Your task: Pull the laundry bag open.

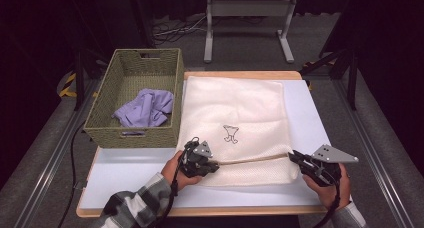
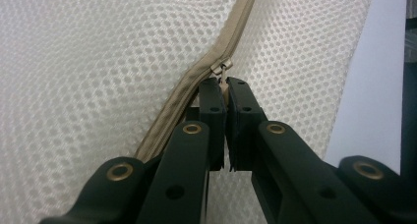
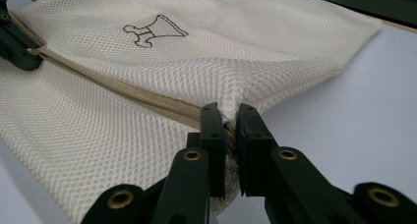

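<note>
A cream mesh laundry bag [image 1: 235, 108] with a small dark embroidered mark [image 1: 230, 133] lies flat on the white table. A tan zipper [image 1: 252, 159] runs across its near part. My left gripper [image 1: 212, 164] is shut on the zipper pull [image 2: 222, 67] at the bag's left end. My right gripper [image 1: 295, 158] is shut on the bag's right edge [image 3: 231, 117], where the zipper ends. In the right gripper view the left gripper [image 3: 17, 47] appears far off at the zipper's other end. The zipper looks closed along its length.
A woven basket [image 1: 107, 94] stands at the table's left, holding a crumpled lilac cloth [image 1: 145, 108]. Bare white tabletop [image 1: 135, 180] lies in front of the basket and to the bag's right. A grey metal stand [image 1: 247, 18] is on the floor beyond the table.
</note>
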### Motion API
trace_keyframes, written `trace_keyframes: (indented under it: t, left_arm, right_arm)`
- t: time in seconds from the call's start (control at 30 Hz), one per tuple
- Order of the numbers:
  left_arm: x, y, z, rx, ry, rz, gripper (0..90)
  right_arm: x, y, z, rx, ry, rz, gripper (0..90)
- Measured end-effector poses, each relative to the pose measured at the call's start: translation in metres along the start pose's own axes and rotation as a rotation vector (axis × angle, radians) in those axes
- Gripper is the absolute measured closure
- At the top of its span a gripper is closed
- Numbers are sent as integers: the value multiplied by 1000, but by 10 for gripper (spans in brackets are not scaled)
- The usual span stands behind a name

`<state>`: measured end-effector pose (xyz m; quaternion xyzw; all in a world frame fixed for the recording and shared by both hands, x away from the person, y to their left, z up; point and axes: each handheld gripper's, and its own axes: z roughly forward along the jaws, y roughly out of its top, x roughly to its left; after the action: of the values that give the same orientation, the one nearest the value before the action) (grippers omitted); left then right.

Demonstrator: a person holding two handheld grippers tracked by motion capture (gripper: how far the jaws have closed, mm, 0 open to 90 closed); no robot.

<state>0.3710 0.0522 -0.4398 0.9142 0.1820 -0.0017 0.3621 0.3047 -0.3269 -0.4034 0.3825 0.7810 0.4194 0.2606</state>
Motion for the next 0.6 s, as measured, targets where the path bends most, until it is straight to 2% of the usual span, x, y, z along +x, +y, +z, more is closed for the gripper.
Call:
trace_keyframes:
  t: [0.27,0.6]
  left_arm:
    - [4,-6,-8,10,17,5,872]
    - [11,-20,-27,5,40,-23,872]
  right_arm:
    - [-1,0,0,2,-3,2,836]
    - [-2,0,-1,-1,-10,7,836]
